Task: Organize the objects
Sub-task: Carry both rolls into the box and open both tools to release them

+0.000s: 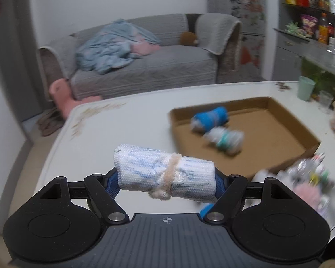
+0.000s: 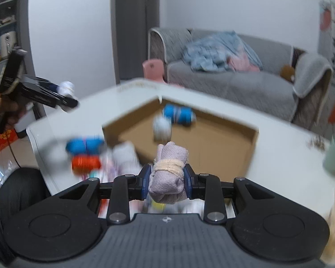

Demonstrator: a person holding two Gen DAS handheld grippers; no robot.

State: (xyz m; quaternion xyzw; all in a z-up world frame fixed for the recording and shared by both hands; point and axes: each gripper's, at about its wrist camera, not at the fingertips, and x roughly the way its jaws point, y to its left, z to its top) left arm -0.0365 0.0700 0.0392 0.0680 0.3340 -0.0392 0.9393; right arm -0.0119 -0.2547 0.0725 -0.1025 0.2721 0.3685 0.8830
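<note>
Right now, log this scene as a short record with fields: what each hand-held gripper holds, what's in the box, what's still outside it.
left hand-held gripper: shut on white-and-blue cloth roll
right hand-held gripper: shut on lilac cloth roll
cardboard box: open, on white table
inside box: blue roll, white-and-teal roll
outside box: blurred pile of rolls

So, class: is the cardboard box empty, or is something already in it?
Not empty. The cardboard box is open-topped, and a blue roll and a white-and-teal roll lie on its floor.
</note>
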